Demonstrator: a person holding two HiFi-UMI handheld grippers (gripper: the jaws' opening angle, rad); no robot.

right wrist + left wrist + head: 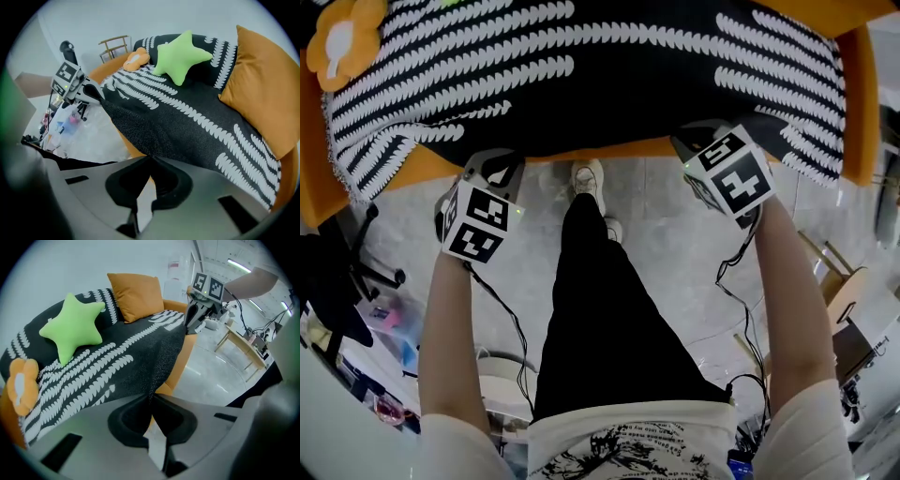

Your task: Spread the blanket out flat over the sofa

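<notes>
A black blanket with white leaf stripes lies across the seat of the orange sofa. Its front edge hangs over the sofa's front. My left gripper is shut on that edge toward the left; the cloth runs into the closed jaws. My right gripper is shut on the same edge toward the right, with the blanket pinched at its tips. The edge is stretched between the two grippers. A green star pillow, an orange cushion and an orange flower pillow rest on the blanket.
The person's legs and white shoes stand on the grey floor between the grippers. Cables hang from both grippers. A wooden chair is at the right, dark stands and clutter at the left. A wooden table stands beyond the sofa's end.
</notes>
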